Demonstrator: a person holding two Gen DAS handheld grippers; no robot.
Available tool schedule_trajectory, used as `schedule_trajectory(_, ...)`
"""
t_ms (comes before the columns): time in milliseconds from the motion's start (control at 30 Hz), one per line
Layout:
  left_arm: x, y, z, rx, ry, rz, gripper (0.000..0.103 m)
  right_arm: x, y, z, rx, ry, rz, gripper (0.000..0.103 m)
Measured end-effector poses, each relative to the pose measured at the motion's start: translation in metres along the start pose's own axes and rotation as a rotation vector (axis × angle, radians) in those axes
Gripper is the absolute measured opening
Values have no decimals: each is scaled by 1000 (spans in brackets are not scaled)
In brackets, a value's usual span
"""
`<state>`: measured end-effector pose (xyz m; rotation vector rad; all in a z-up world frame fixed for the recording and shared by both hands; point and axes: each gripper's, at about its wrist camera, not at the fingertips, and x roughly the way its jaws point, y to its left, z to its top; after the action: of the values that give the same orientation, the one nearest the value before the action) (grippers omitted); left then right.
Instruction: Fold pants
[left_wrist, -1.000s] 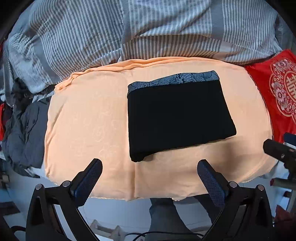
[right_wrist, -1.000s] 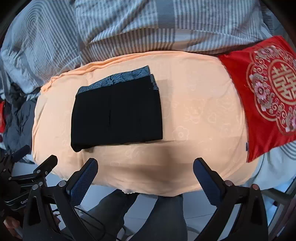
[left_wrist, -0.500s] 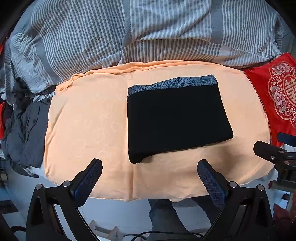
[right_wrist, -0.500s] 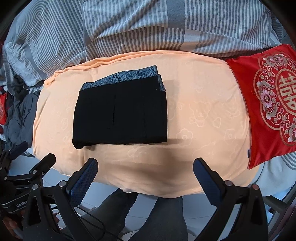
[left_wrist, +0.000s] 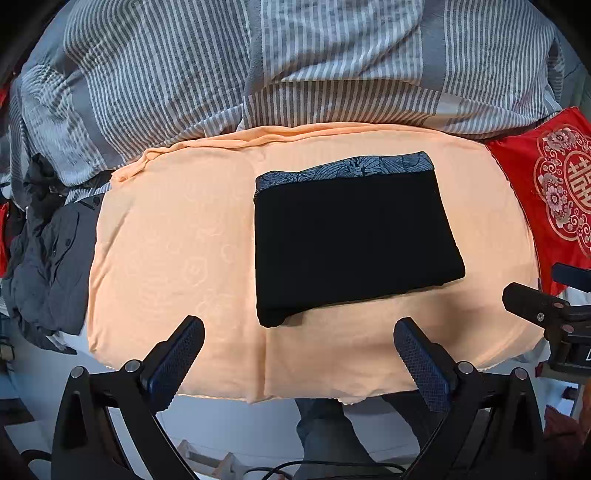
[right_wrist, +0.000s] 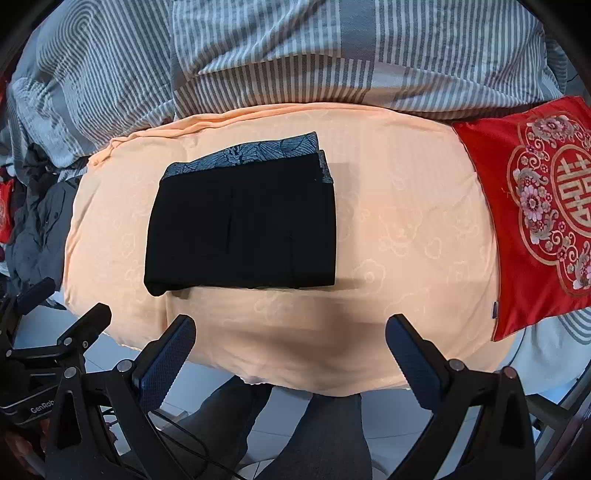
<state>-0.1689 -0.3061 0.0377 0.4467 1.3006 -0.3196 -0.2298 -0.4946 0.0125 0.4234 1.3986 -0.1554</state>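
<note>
Both tongs are hanging wide open and holding nothing: we are seeing the left tongs (left_wrist: 298, 341) at the bottom of the left wrist view and the right tongs (right_wrist: 290, 339) at the bottom of the right wrist view, each hovering off the near edge of the bed, well apart from the cloth.

We are looking at the pants (left_wrist: 351, 236) lying as a compact black rectangle on the peach sheet (left_wrist: 177, 236), right of centre in the left view and left of centre in the right view (right_wrist: 240, 221). A patterned blue-grey band (left_wrist: 347, 168) is showing along the far edge, so the layers are not lining up exactly there. The near left corner is bulging a little and looking less crisp than the rest.

We are judging the folding as essentially done. From here, trouble would come mainly from touching the stack again: dragging a fingertip across the top layer could slide it off the ones below, and nudging that loose corner could let it spring open. The soft, rounded bedding underneath is giving little support, so pressing down could tilt the pile.

A striped duvet (left_wrist: 295, 66) is filling the top of both views, a red embroidered cushion (right_wrist: 535, 206) is lying at the right, and dark clothes (left_wrist: 48, 251) are heaped at the left.
</note>
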Motion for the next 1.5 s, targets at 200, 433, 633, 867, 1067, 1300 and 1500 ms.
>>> schedule_trajectory(200, 1, 2, -1, -8, 5, -2, 103, 0, 2, 0, -10, 0, -3, 103)
schedule_trajectory(433, 1, 2, -1, -11, 7, -3, 103, 0, 5, 1, -20, 0, -4, 103)
schedule_trajectory(633, 1, 4, -2, -15, 9, -5, 103, 1, 5, 1, -24, 2, -3, 103)
schedule_trajectory(867, 2, 5, -1, -13, 9, -5, 103, 1, 6, 2, -26, 2, -5, 103)
schedule_trajectory(1067, 2, 6, 0, -13, 8, -7, 103, 1, 7, 6, -24, 1, -7, 103)
schedule_trajectory(1300, 2, 6, 3, -10, 7, -8, 103, 1, 6, 6, -25, 2, -7, 103)
schedule_trajectory(1500, 2, 5, 4, -10, 7, -8, 103, 1, 5, 8, -27, 2, -9, 103)
